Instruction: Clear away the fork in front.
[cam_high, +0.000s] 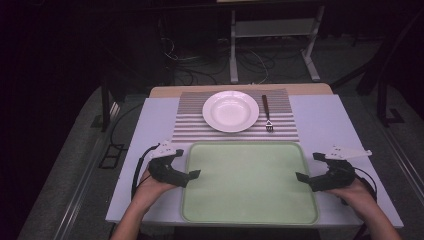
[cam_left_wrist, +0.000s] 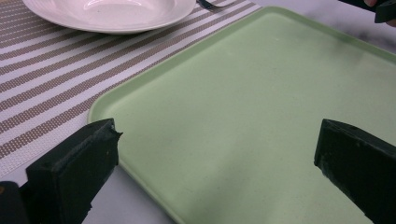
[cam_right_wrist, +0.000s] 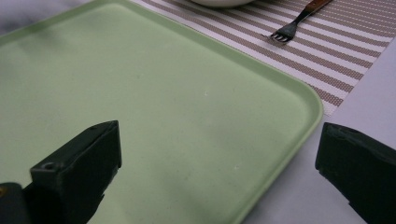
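Dark room behind, cables and a white metal frame on the floor past the table. Pale grey-white tabletop carries a flat rectangular pale-green plastic tray at the near middle, nothing on it.

Left gripper, black with a grey three-cornered plate on top, sits at the tray's left edge, held by the person's left hand. Jaws wide apart, nothing between the pads. One jaw tip reaches just over the tray's left rim, the other is off toward the far left corner. In the left gripper view the tray's rounded corner lies between the two jaws, one jaw over bare table beside the rim, the other over the tray floor. Cannot tell if either jaw touches the rim.

Right gripper, same build, sits at the tray's right edge in the right hand. Jaws also wide apart, empty. In the right gripper view the tray's right rim runs between the jaws: one over the tray floor, one over the table outside it. Contact not clear.

Beyond the tray, touching or just beside its far edge, lies a brown-and-white striped woven placemat. On it a round white ceramic deep plate, and just right of the plate a metal fork with a brown handle, tines toward the tray. Both well apart from either gripper.
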